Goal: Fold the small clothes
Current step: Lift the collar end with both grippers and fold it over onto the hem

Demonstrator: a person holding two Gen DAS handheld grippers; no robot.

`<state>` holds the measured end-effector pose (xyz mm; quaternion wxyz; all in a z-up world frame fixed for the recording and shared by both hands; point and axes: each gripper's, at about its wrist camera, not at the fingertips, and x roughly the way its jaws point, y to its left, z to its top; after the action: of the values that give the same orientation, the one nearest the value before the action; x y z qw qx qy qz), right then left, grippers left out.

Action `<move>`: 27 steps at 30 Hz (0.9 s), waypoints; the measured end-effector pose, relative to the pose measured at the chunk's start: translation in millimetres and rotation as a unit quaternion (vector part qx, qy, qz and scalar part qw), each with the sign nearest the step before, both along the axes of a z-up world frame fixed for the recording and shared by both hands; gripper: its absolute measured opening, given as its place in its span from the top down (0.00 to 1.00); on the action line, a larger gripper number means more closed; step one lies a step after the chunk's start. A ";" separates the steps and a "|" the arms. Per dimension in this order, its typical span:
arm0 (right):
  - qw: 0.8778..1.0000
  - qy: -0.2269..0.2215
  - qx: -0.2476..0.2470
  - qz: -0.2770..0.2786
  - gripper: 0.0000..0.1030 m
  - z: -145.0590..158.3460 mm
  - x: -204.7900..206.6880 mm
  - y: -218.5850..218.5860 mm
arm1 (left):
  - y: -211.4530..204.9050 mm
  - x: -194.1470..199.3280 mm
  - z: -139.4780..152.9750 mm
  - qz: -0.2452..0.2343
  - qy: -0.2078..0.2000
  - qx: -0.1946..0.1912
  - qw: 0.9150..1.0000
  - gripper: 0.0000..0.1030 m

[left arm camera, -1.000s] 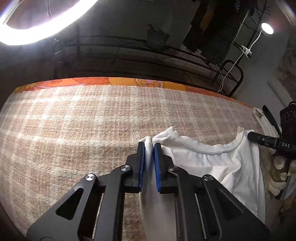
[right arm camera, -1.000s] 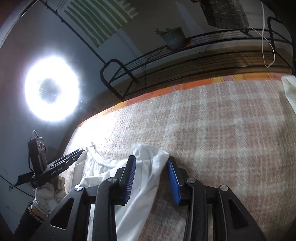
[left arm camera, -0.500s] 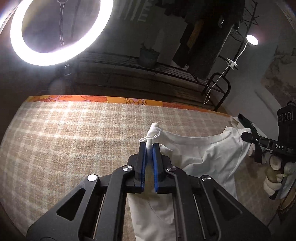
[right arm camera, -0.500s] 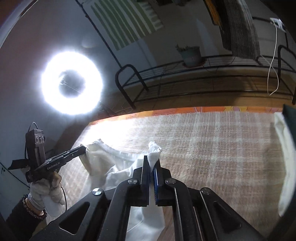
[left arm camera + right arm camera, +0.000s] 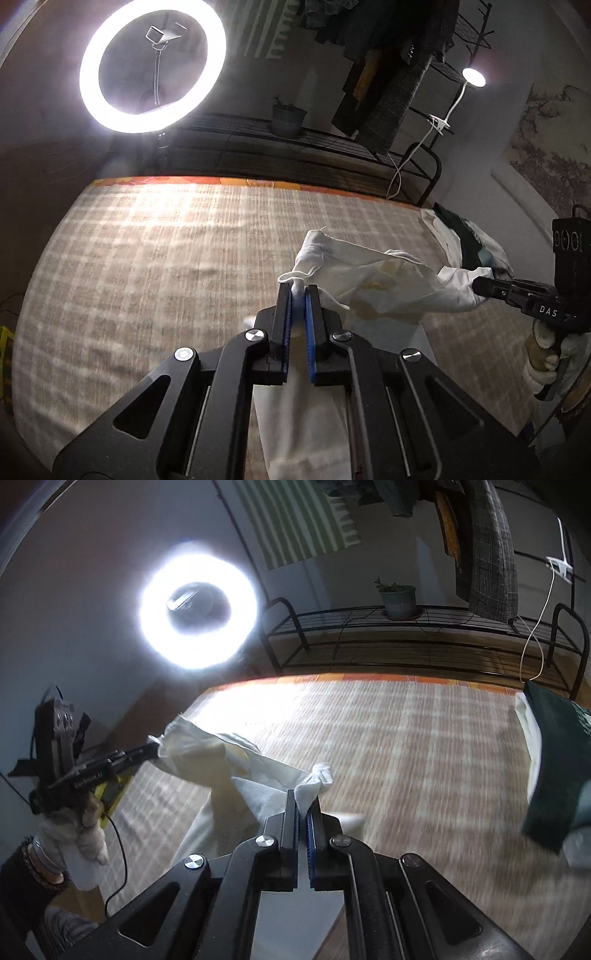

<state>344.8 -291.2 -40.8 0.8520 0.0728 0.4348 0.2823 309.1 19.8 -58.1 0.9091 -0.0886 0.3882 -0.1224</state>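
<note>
- Clamped on a bunched corner of the white garment [image 5: 373,280] between the blue pads of the left gripper [image 5: 298,291]; pads nearly touching, cloth squeezed between them.
- Likewise pinched tight at another corner by the right gripper [image 5: 303,801], a small white tuft poking out past the fingertips.
- Stretched between the two sets of fingers, top edge sagging a little, the rest hanging below and trailing out of sight under the tools.
- Lifted clear of the checked surface [image 5: 155,266] as far as visible; whether the bottom hem touches cannot be told.
- No fold visible in the garment yet: held up and spread, apparently for straightening.
- Probably left to do: laying flat on the surface, smoothing, then folding sides and bottom over.
- Off at the right end of the surface, a pile of other clothes [image 5: 554,760], dark piece on top of white; folded or waiting, unclear.
- Overall judged early: picked up, nothing folded.
</note>
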 end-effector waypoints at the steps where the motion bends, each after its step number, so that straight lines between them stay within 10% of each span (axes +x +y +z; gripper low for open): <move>1: 1.000 0.001 -0.006 0.002 0.99 0.1 -11.2 1.2 | -1.1 -12.5 -2.3 -0.003 0.003 0.002 1.000 0.95; 27: 0.990 -0.052 -0.131 0.022 0.98 -28.4 -187.9 13.5 | 23.9 -149.8 -62.4 -0.013 0.061 0.034 0.997 0.95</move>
<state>156.9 -277.7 -69.2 0.8693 -0.0639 0.4246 0.2449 159.3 43.7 -120.4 0.8845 -0.0601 0.4481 -0.1156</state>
